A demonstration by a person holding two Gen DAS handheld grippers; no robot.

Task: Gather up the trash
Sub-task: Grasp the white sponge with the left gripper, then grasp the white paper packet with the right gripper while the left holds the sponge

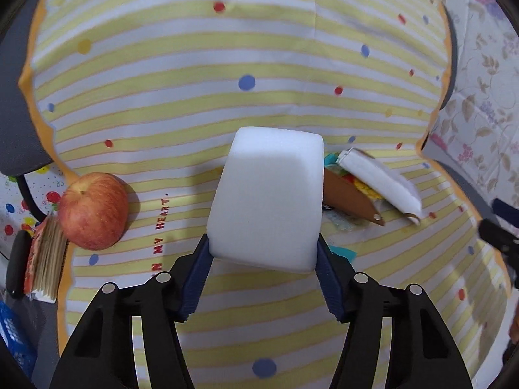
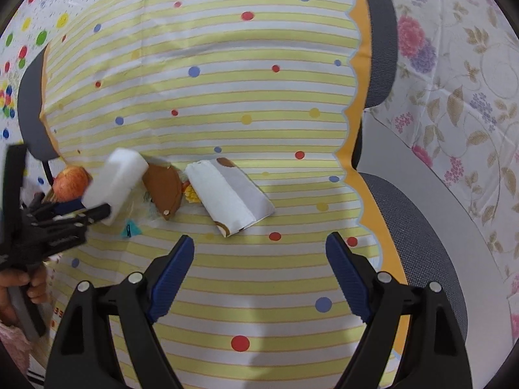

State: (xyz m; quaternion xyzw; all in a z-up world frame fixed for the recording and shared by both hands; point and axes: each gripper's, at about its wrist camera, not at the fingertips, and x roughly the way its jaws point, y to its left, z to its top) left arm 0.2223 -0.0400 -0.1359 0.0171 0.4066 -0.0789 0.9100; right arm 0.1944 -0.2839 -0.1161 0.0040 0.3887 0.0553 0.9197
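Note:
My left gripper is shut on a white foam block, its blue pads pressing the block's near end on both sides. The right wrist view shows the same block lifted at a tilt by the left gripper, which a hand holds. To the block's right lie a brown leather-like piece, a folded white pouch and a small teal scrap. My right gripper stands open above the striped cloth, just short of the pouch, with nothing between its fingers.
A red apple and a thick notepad sit at the left edge of the yellow-striped tablecloth. Grey chair backs and a grey seat stand along the cloth's right edge, with a floral cover beyond.

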